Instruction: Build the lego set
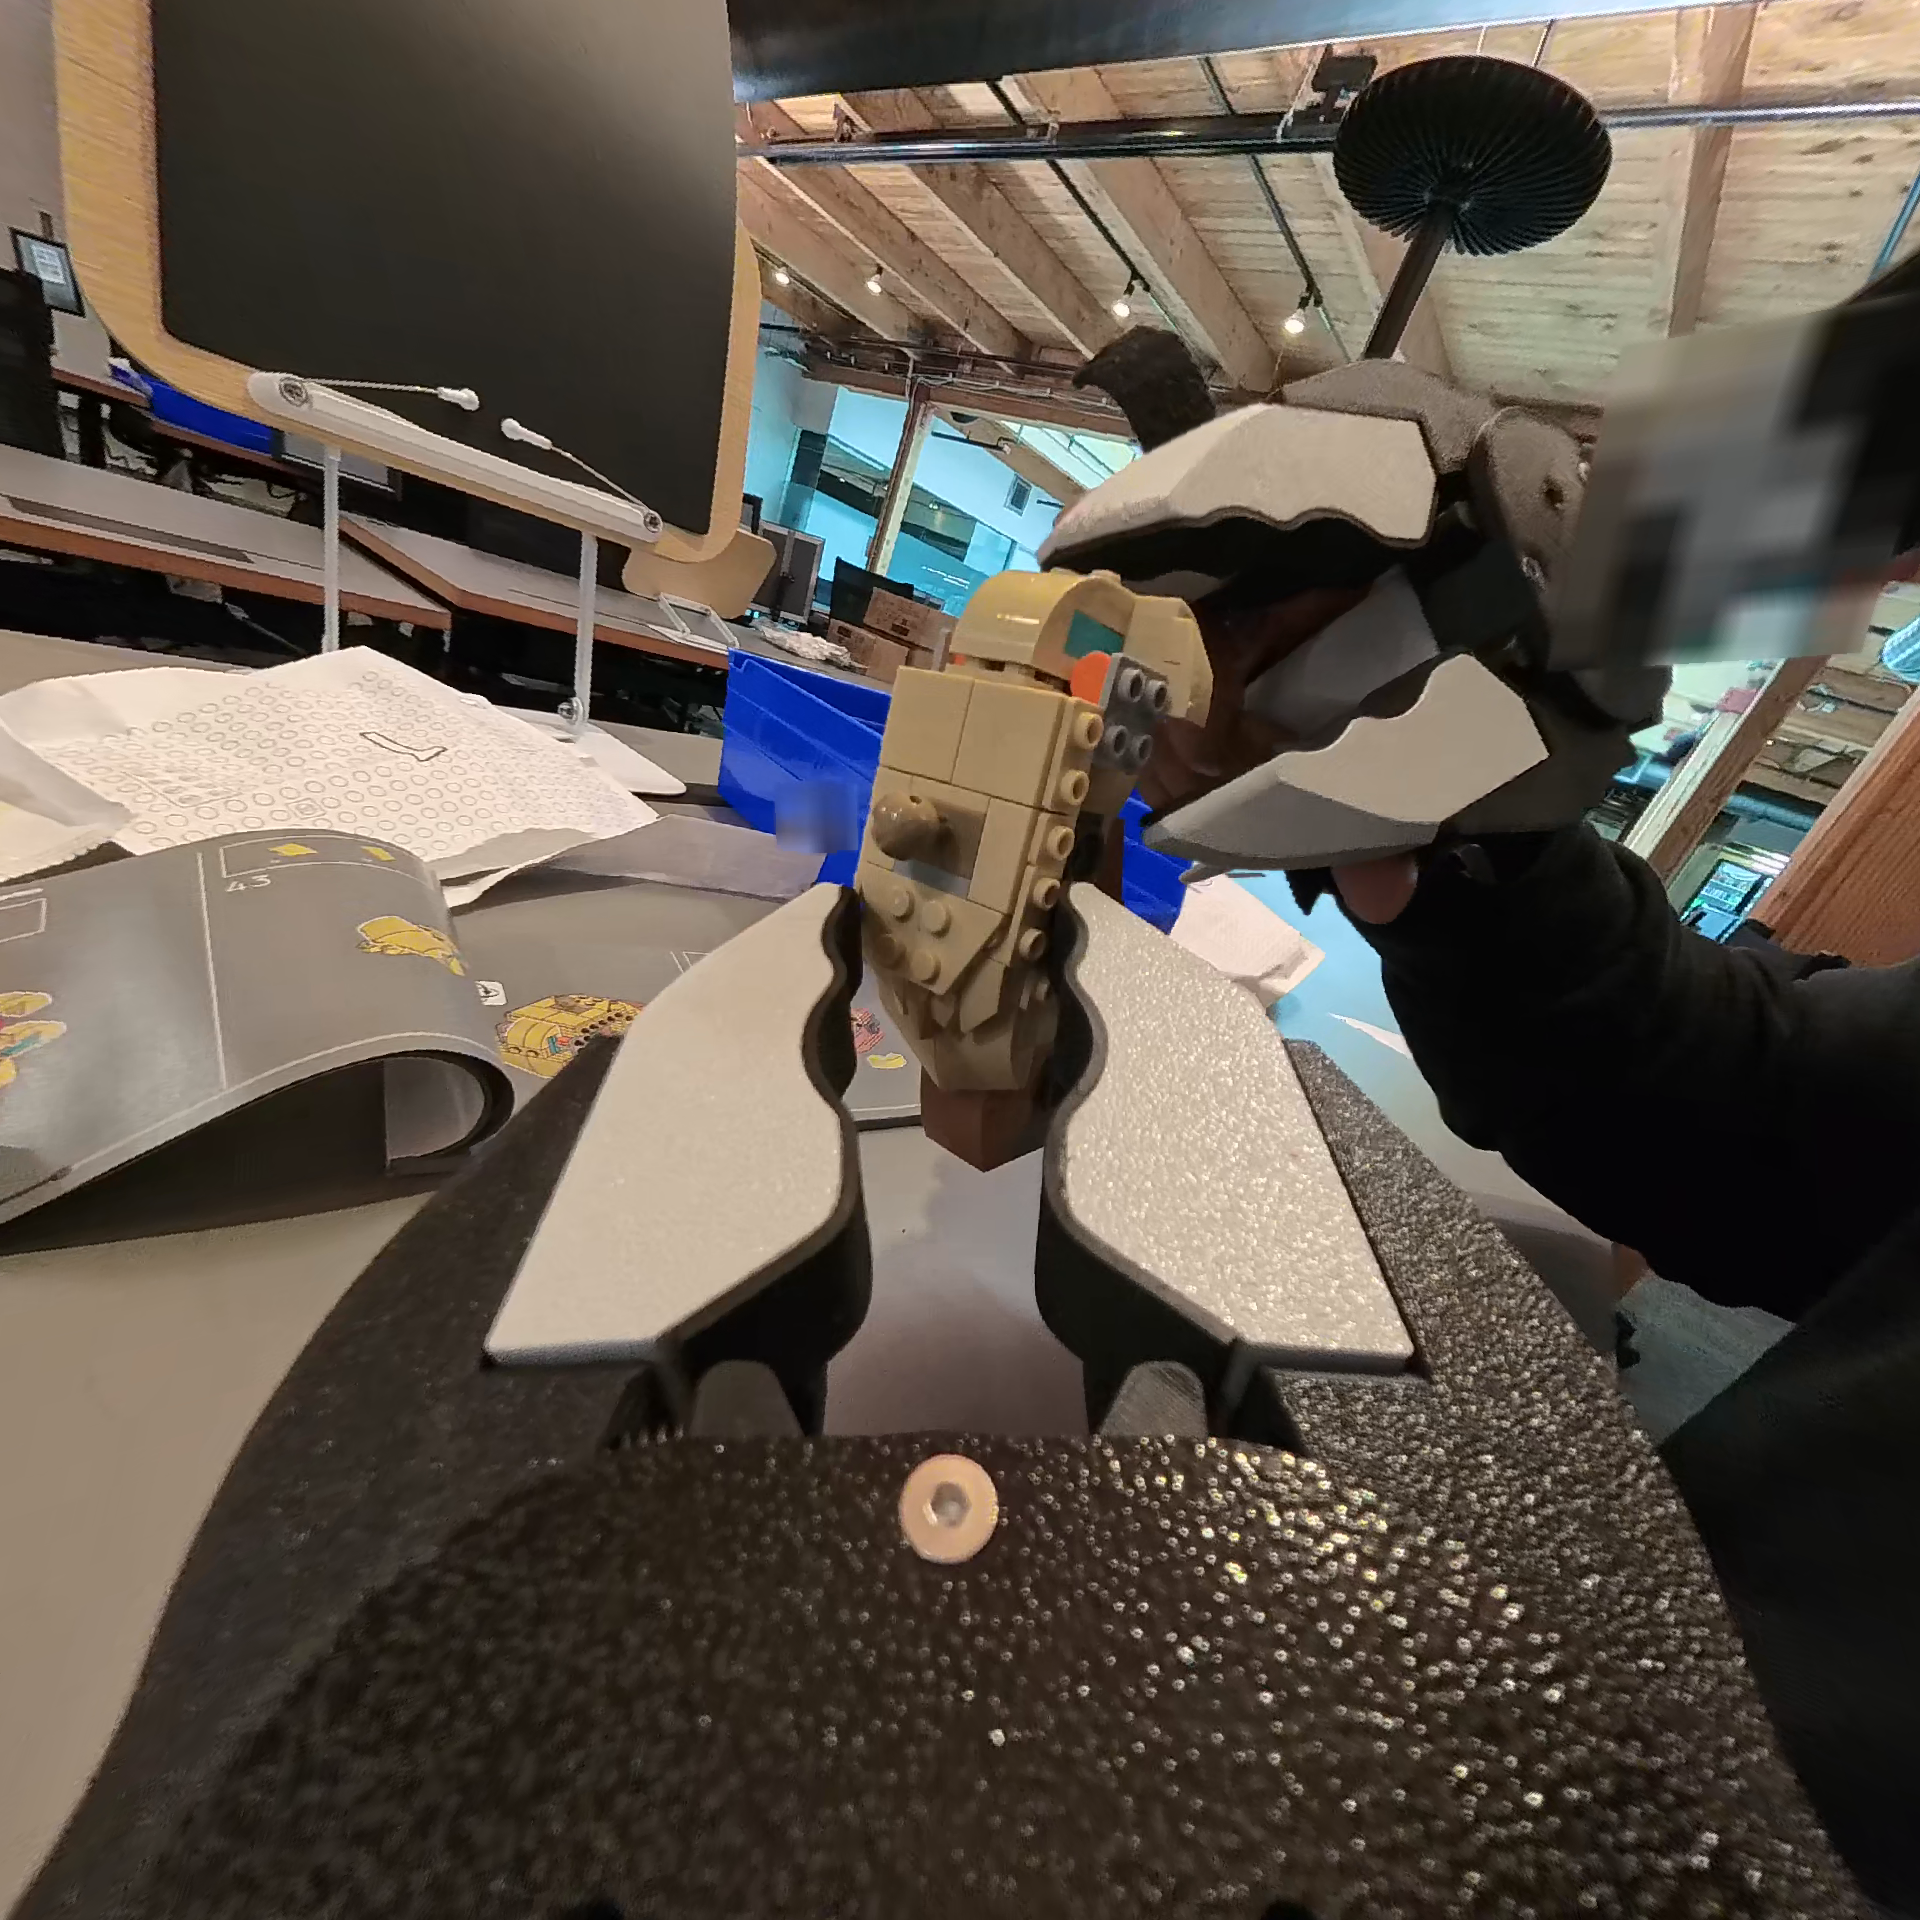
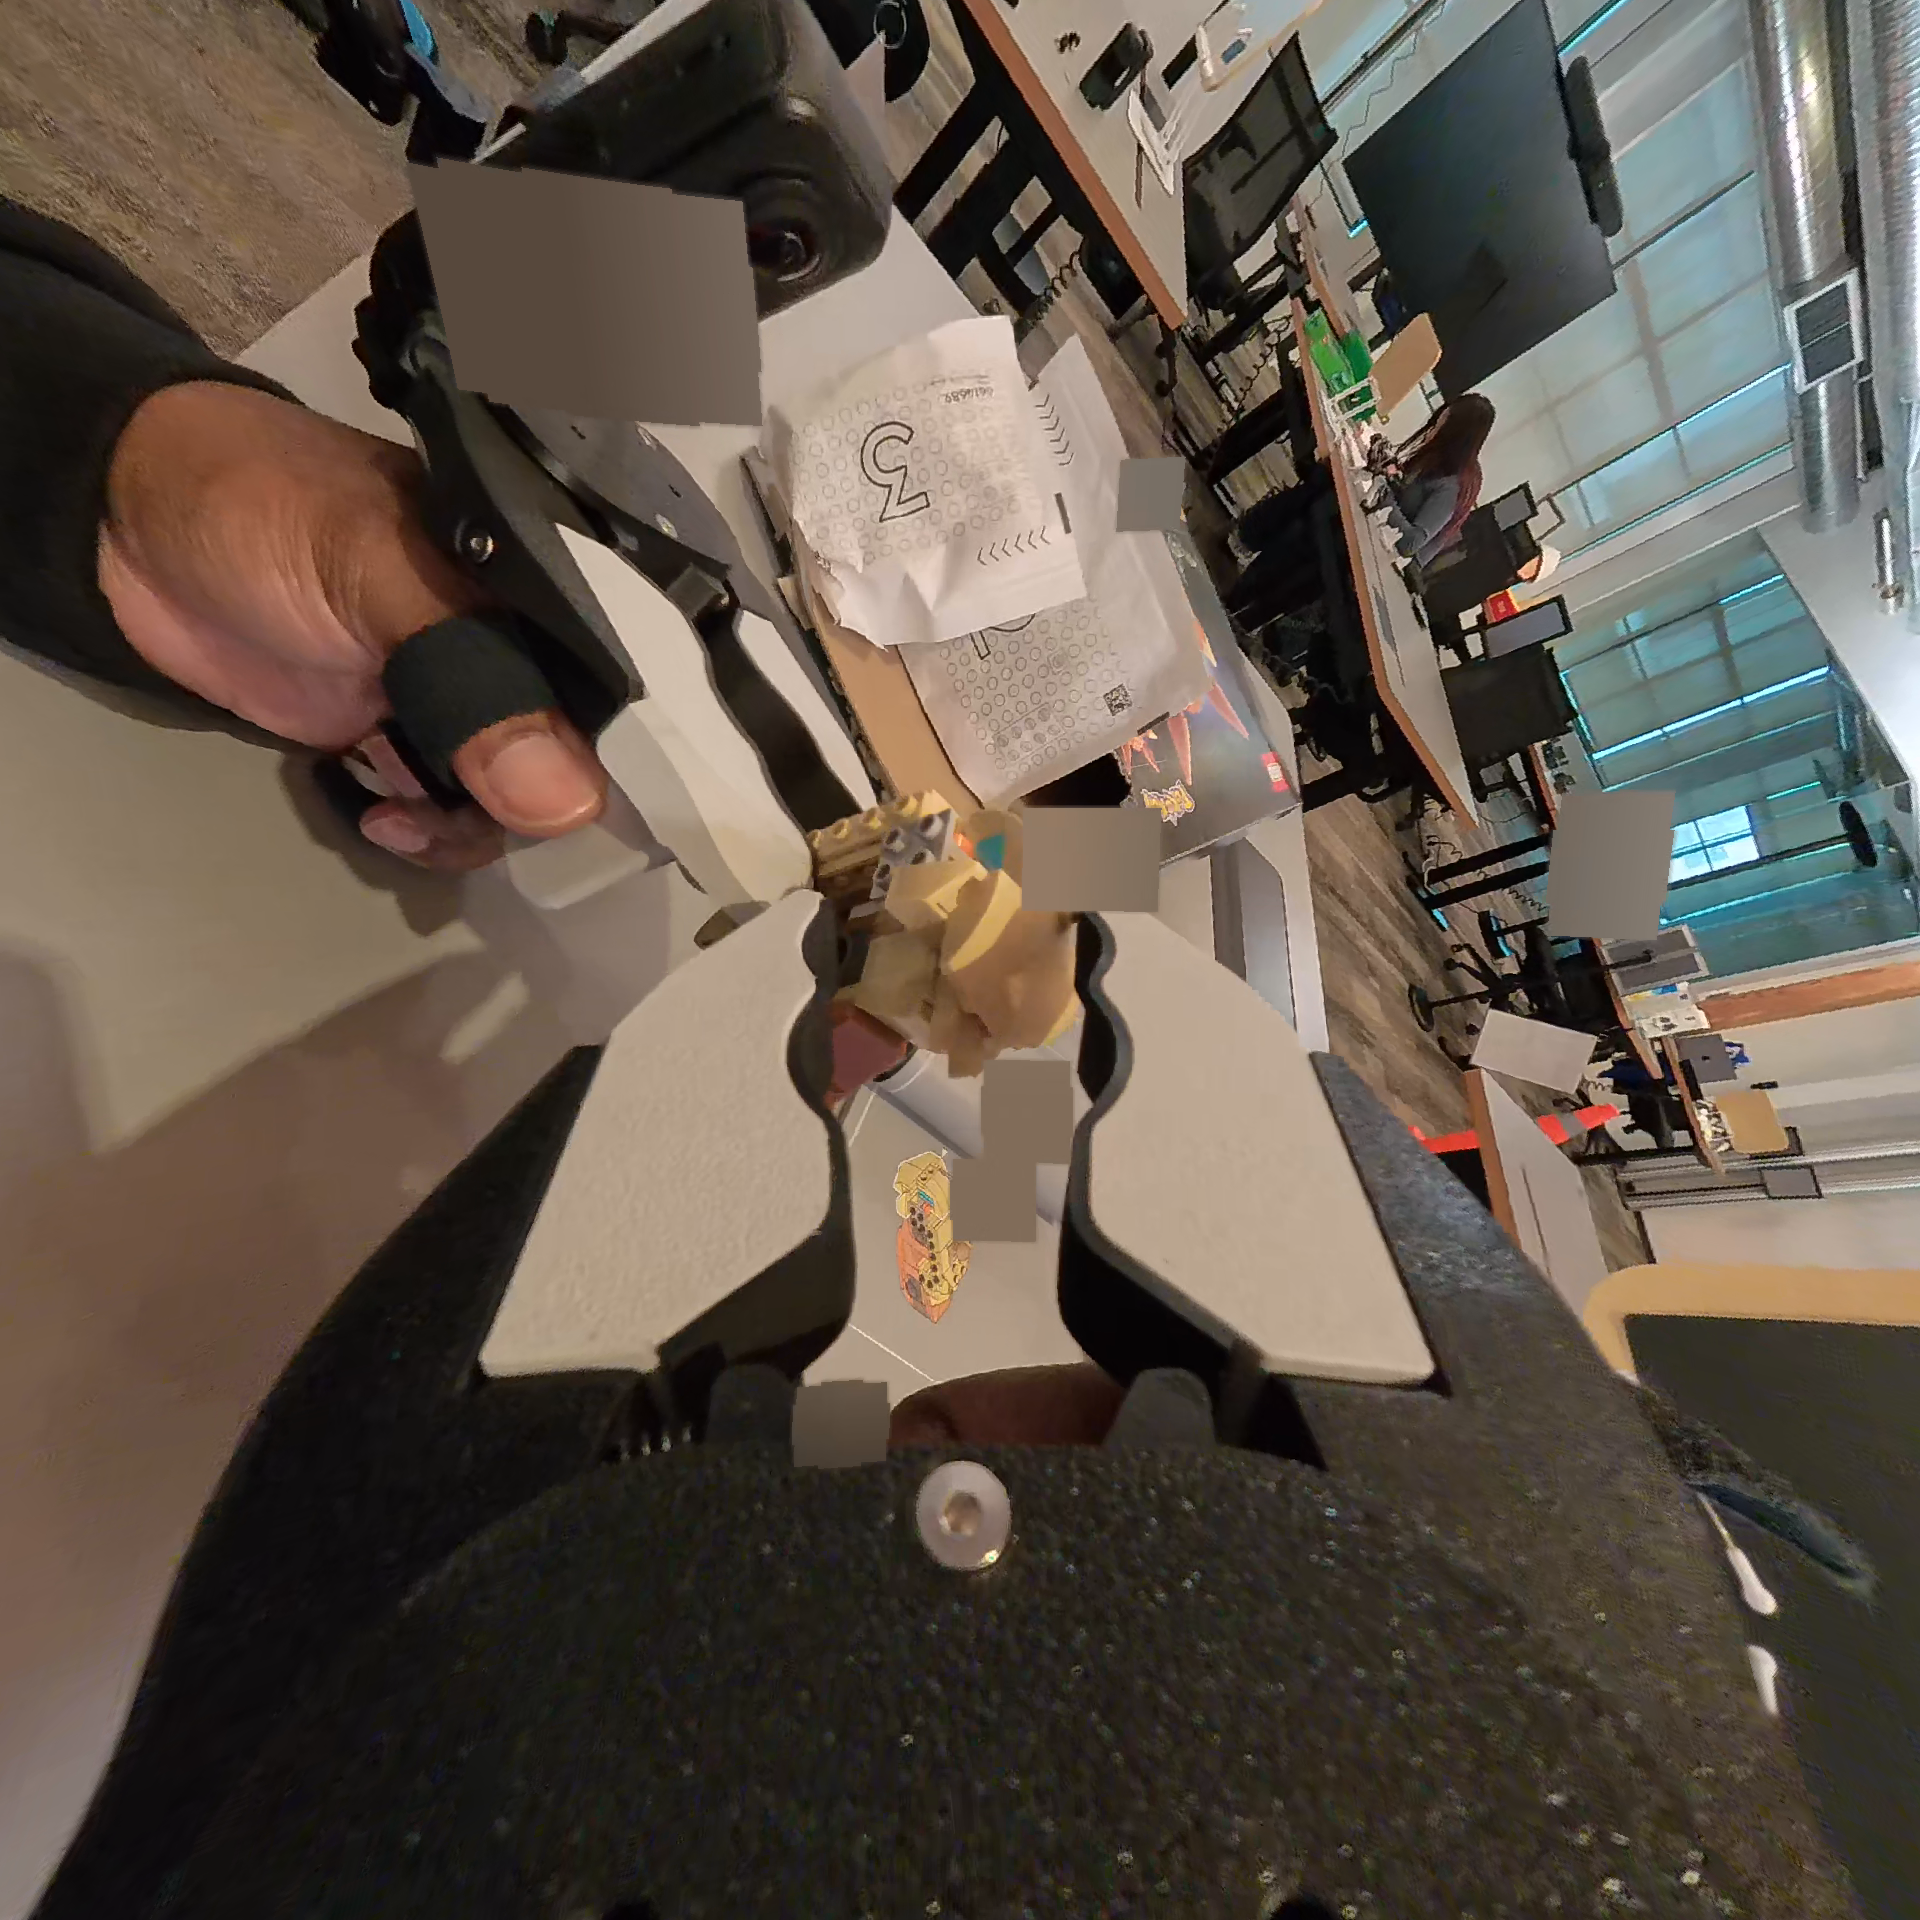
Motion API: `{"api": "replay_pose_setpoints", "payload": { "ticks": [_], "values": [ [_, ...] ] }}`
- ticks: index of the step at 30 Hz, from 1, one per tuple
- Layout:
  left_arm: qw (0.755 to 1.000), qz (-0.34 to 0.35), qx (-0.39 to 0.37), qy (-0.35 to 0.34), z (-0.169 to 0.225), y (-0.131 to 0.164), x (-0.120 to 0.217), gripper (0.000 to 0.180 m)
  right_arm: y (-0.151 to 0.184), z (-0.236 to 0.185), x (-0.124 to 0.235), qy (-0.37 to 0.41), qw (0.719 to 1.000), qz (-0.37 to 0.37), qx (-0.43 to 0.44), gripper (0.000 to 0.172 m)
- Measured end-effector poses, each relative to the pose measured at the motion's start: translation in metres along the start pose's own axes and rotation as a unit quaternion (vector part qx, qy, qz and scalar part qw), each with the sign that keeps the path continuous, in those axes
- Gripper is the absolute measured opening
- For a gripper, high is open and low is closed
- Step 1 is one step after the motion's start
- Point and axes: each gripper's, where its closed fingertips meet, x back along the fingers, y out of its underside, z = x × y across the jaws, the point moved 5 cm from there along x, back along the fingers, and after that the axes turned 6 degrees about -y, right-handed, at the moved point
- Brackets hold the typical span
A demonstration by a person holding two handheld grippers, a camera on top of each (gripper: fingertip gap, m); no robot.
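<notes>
A tan brick model with a grey studded plate and orange and teal bits is held above the table. My left gripper is shut on its lower end, both pads pressed against its sides. My right gripper comes in from the upper right, jaws apart around the model's top. In the right wrist view the model stands between my right gripper's spread fingers, with a gap at the right pad. The left gripper grips the model there from the upper left, held by a hand.
An open grey instruction booklet and white paper bags lie on the table to the left. A blue bin stands behind the model. A dark board on a white stand is at the back left. A printed box lies under more bags.
</notes>
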Motion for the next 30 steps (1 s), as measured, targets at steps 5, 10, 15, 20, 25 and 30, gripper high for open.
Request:
{"api": "replay_pose_setpoints", "payload": {
  "ticks": [5,10,15,20,25,30],
  "values": [
    [1.0,-0.001,-0.002,-0.002,0.0001,0.0002,0.0001,0.034,0.0008,-0.0003,-0.0013,0.022,1.0,-0.006,0.019,0.041],
    [1.0,-0.005,0.0,-0.004,-0.0007,0.0008,-0.0003,0.034,0.0033,0.0,-0.0036,0.047,0.998,-0.015,0.043,0.036],
    [1.0,-0.006,0.003,-0.005,-0.0013,0.001,0.0002,0.034,0.0042,0.0001,-0.0059,0.057,0.997,-0.014,0.049,0.034],
    [1.0,-0.005,0.002,-0.006,-0.0012,0.0008,0.0009,0.033,0.0039,-0.0008,-0.0071,0.062,0.997,-0.011,0.054,0.034],
    [1.0,-0.007,0.003,-0.006,-0.0013,0.0011,0.0014,0.033,0.0039,-0.002,-0.0083,0.064,0.996,-0.011,0.056,0.034],
    [1.0,-0.009,0.004,-0.005,-0.0011,0.0014,0.0015,0.033,0.0045,-0.0025,-0.0086,0.063,0.996,-0.008,0.056,0.034]
  ]
}}
